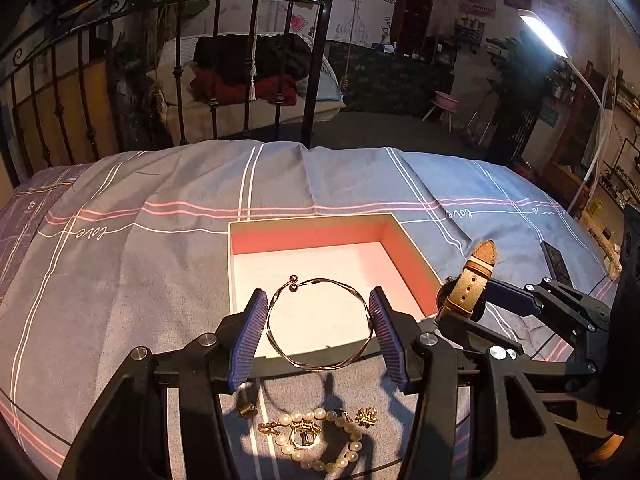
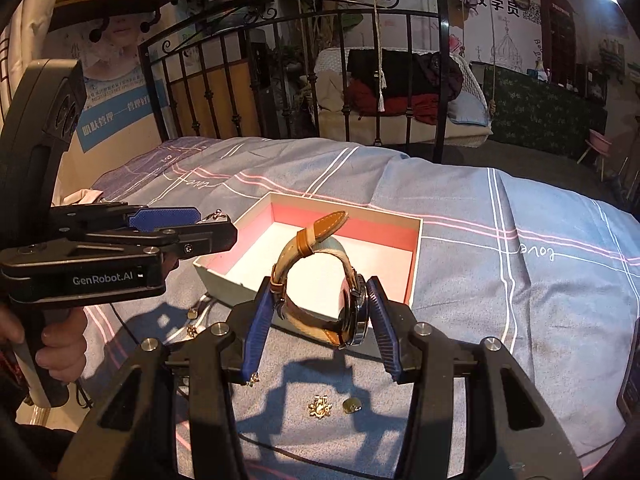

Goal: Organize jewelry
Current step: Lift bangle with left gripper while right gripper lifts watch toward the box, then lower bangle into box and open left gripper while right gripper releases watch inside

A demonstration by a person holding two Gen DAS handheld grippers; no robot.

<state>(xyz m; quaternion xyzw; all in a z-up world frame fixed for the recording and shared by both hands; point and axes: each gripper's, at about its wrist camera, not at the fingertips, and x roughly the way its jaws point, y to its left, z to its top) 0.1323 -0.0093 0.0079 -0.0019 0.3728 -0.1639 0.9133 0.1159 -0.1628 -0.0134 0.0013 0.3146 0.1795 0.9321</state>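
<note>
A thin gold bangle (image 1: pixel 332 281) with two ball ends hangs between the blue pads of my left gripper (image 1: pixel 319 296), which is shut on it just above the near edge of an open box (image 1: pixel 304 240) with pink walls and a white floor. In the right wrist view my right gripper (image 2: pixel 321 286) is shut on a watch (image 2: pixel 354 316) with a tan leather strap, held near the front rim of the same box (image 2: pixel 384 236). Nothing shows inside the box. A pearl bracelet (image 1: pixel 320 440) and small gold pieces (image 1: pixel 366 417) lie on the sheet under my left gripper.
The box sits on a bed covered by a grey-blue plaid sheet (image 1: pixel 140 272). A black iron footboard (image 1: pixel 200 60) stands behind it. More small gold pieces (image 2: pixel 319 406) lie on the sheet below the watch. A hand (image 2: pixel 60 344) holds the left gripper's handle.
</note>
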